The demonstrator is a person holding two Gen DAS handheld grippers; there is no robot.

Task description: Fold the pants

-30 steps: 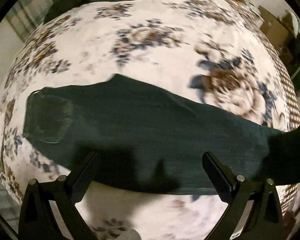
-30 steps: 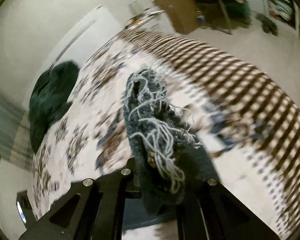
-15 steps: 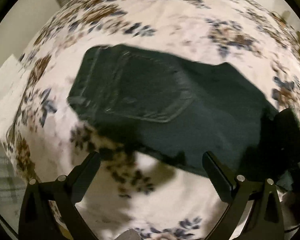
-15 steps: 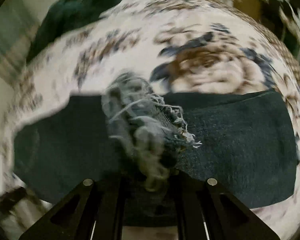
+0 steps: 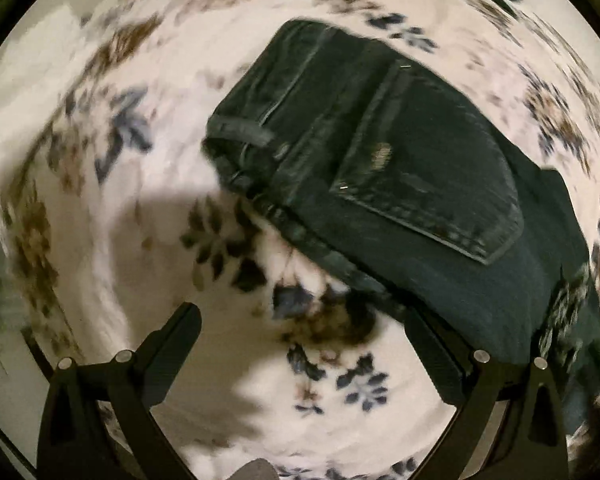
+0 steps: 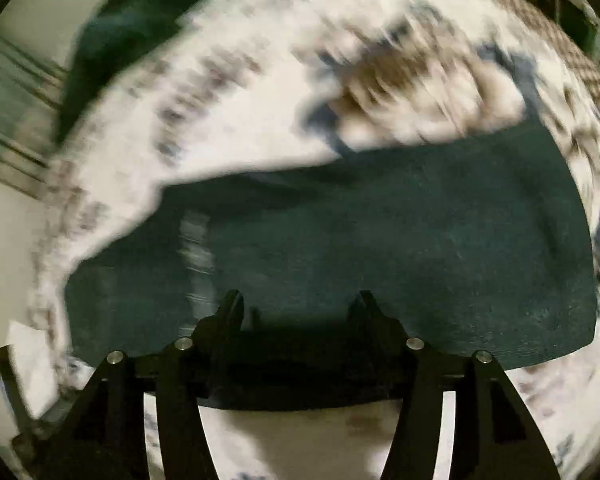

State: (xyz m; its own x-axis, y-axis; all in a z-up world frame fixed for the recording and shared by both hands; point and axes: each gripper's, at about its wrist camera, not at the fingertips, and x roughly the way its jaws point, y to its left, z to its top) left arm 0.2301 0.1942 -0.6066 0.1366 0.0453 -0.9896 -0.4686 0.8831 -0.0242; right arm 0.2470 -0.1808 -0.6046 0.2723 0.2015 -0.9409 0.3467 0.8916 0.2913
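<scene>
Dark pants (image 5: pixel 400 168) lay on a floral blanket (image 5: pixel 228 368); both the left gripper (image 5: pixel 300 332) and right gripper (image 6: pixel 298 304) hung spread and empty. The denim looked heavy and limp, best pinched at the waistband (image 5: pixel 260 120).

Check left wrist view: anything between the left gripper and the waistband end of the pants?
Nothing but bare floral blanket. In the left wrist view the open left gripper points at blanket, with the dark pants lying beyond, waistband end nearest.

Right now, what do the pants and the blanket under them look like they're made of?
Pants: dark denim by the look, matte, with pale stitched seams around a patch pocket. Blanket: probably plush fleece, cream with a blue and brown flower print; its soft fuzzy surface suggests this, though blur leaves it uncertain.
</scene>
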